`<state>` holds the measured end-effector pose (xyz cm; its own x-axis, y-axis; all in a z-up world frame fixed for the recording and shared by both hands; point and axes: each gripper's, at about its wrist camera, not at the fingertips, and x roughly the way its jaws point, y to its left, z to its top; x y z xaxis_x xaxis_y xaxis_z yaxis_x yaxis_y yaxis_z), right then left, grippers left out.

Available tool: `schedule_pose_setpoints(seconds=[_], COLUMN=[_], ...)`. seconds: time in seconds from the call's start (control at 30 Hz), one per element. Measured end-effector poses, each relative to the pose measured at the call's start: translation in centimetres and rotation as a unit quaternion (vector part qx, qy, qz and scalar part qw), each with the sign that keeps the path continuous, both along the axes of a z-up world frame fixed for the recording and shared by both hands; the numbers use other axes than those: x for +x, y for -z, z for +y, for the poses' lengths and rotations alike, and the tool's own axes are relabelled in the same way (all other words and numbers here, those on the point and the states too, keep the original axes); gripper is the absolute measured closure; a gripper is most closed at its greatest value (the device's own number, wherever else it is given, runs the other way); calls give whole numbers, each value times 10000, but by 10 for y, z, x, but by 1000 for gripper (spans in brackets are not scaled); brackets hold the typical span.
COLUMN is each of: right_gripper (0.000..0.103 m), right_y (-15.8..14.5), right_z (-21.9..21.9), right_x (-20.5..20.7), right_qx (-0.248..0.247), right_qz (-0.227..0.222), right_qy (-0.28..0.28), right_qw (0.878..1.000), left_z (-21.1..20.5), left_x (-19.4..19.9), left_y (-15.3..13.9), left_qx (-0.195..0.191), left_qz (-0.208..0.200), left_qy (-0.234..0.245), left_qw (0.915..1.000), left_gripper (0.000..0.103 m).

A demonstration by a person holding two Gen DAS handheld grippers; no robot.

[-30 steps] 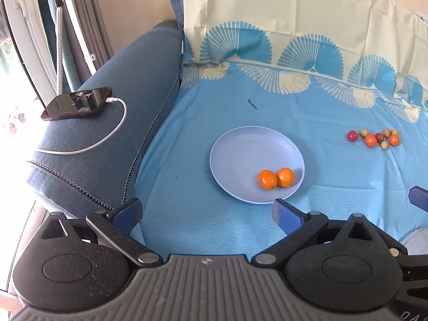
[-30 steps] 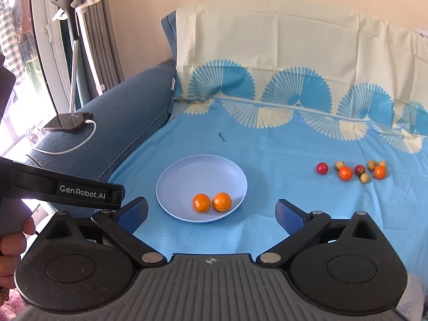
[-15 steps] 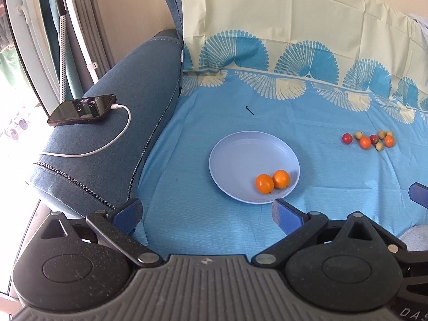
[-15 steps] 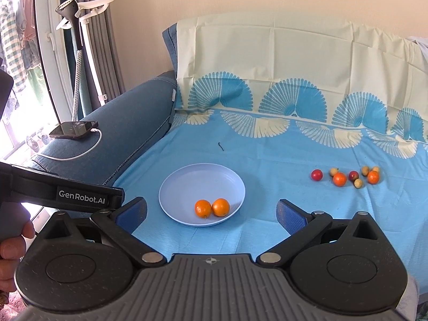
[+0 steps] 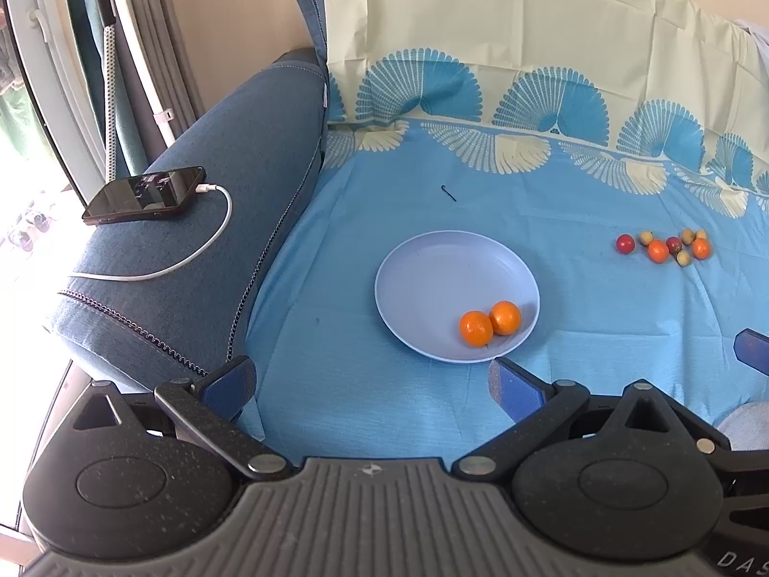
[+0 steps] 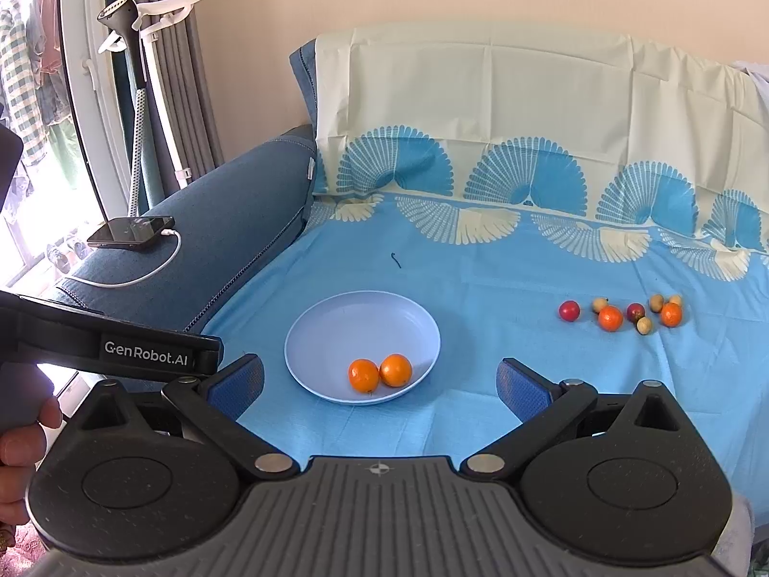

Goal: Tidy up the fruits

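Two oranges on the plate, small fruits waiting on the sofa sheet

The blue fan-print sheet (image 6: 504, 259) covers the sofa seat, and the pale blue plate (image 6: 346, 317) lies on it; beyond the plate's left rim, a phone (image 5: 144, 194) charges on the sofa arm. Two oranges (image 6: 379, 372) touch inside the plate's near-right part, their pair lining up left to right. Well right of the plate sits a cluster of small fruits (image 6: 625, 315), strung in a left-right row. The left hand-held gripper (image 5: 372, 384) and right hand-held gripper (image 6: 379, 387) both hover near the plate's front rim, fingers spread, holding nothing. Since a second ago both have drawn back and risen; the fruits have not moved.
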<state>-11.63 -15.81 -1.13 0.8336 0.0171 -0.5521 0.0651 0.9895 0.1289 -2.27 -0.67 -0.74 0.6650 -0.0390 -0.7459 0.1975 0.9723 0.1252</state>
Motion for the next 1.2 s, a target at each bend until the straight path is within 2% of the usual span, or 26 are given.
schedule_pose_setpoints(seconds=[0.4, 0.7, 0.97, 1.2], right_gripper=[1, 1, 1, 1], right_y=[13, 28, 47, 69], right_z=[-12, -47, -109, -188], right_x=[11, 19, 26, 36], right_qx=[198, 406, 439, 55], right_qz=[173, 301, 349, 230], right_qy=[116, 538, 1320, 2254], right_qw=[9996, 9973, 9897, 9740], left_z=[-16, -52, -116, -199], left_x=[14, 34, 63, 98], left_y=[11, 24, 41, 61], left_qx=[174, 329, 475, 476], left_qz=[177, 404, 605, 617], left_qy=[80, 302, 714, 1187], left_qw=[9997, 9982, 9945, 9899], left_gripper=[0, 0, 0, 0])
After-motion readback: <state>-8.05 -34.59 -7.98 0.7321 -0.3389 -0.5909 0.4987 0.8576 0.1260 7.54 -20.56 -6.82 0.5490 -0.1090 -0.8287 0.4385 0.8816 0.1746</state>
